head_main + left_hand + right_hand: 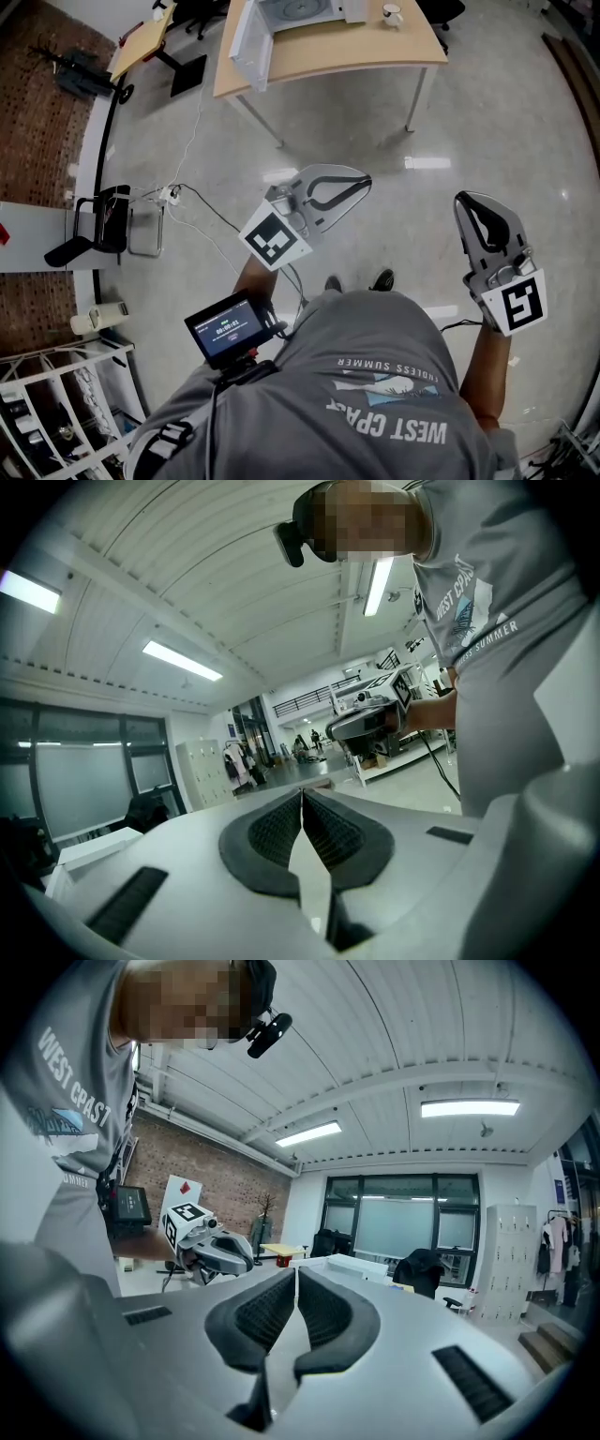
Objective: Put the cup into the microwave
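A white cup (392, 13) stands on the far right of a wooden table (375, 52) at the top of the head view. On the same table sits a white microwave (300, 11), its door (248, 42) swung open to the left. Both grippers hang over the bare floor, well short of the table. My left gripper (364, 178) (302, 794) is shut with nothing between its pads. My right gripper (466, 199) (295, 1274) is likewise shut and empty. Each gripper view shows the other gripper held out beside the person's grey shirt.
A black chair (108, 220) and a power strip with cables (171, 195) lie at the left on the floor. A second small table (141, 37) stands at the top left. A white rack (47, 394) is at the bottom left. A small screen (230, 328) hangs on the person's chest.
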The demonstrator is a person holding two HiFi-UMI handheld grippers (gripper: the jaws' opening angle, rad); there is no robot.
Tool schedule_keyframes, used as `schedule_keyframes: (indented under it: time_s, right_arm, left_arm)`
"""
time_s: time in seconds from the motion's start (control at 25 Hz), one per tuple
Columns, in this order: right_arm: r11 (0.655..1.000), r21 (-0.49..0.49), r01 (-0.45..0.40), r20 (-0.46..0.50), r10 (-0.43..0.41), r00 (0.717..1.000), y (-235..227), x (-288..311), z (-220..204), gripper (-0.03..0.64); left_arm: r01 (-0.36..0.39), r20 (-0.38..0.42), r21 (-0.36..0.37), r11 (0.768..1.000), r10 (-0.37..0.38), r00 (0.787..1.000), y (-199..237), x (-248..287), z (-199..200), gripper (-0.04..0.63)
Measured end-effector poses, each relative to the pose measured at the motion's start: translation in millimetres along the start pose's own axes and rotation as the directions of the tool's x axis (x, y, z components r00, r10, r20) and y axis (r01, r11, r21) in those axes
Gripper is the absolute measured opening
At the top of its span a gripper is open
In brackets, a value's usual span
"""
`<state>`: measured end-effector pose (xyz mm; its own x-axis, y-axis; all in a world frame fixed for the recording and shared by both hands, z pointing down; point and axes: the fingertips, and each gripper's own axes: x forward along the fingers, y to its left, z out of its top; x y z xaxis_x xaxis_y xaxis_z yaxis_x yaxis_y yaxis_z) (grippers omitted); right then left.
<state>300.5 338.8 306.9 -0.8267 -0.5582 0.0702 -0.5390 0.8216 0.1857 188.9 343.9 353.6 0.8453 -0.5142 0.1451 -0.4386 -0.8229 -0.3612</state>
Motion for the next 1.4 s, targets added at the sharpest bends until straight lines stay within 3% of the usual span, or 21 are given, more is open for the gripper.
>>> schedule_keyframes:
  time_s: [0.48, 0.64, 0.8, 0.92, 1.0, 1.12, 1.4]
  right_arm:
    - [1.0, 0.024, 0.006, 0.022, -0.006, 1.0, -74.7, -9.2, -19.5, 0.021]
    - [1.0, 0.025, 0.0, 0.004, 0.0, 1.0, -93.4, 18.7, -40.9, 0.021]
    - [1.0, -0.011, 0.0, -0.016, 0.0, 1.0, -114.1, 71.2, -74.4, 0.021]
    - [1.0, 0.012, 0.016, -0.043, -0.016, 0.999, -125.9, 102.7, -81.8, 0.021]
    - [0.998, 0.024, 0.051, -0.06, -0.049, 0.997, -140.9, 115.5, -69.0, 0.021]
    - [0.996, 0.025, 0.088, -0.07, -0.087, 0.994, -157.4, 137.4, -48.2, 0.021]
    - [0.991, 0.005, 0.133, -0.085, -0.132, 0.988, -181.5, 213.7, -35.4, 0.021]
  left_arm:
    - [-0.003, -0.044, 0.006, 1.0, 0.004, 0.999, 13.9, 56.3, -0.4, 0.023]
    - [0.001, -0.042, -0.001, 1.0, -0.001, 0.999, 39.1, 67.8, -25.6, 0.023]
    - [0.026, -0.087, -0.014, 1.0, -0.027, 0.996, 81.1, 74.2, -82.6, 0.023]
    - [0.023, -0.023, -0.035, 0.999, -0.023, 0.999, 115.1, 75.2, -95.3, 0.023]
    - [0.036, 0.029, -0.032, 0.999, -0.035, 0.999, 140.9, 82.2, -87.0, 0.023]
    - [0.043, 0.098, -0.086, 0.995, -0.034, 0.995, 177.7, 83.6, -74.8, 0.023]
    - [0.068, 0.11, -0.105, 0.992, -0.057, 0.992, 255.5, 69.2, -103.7, 0.023]
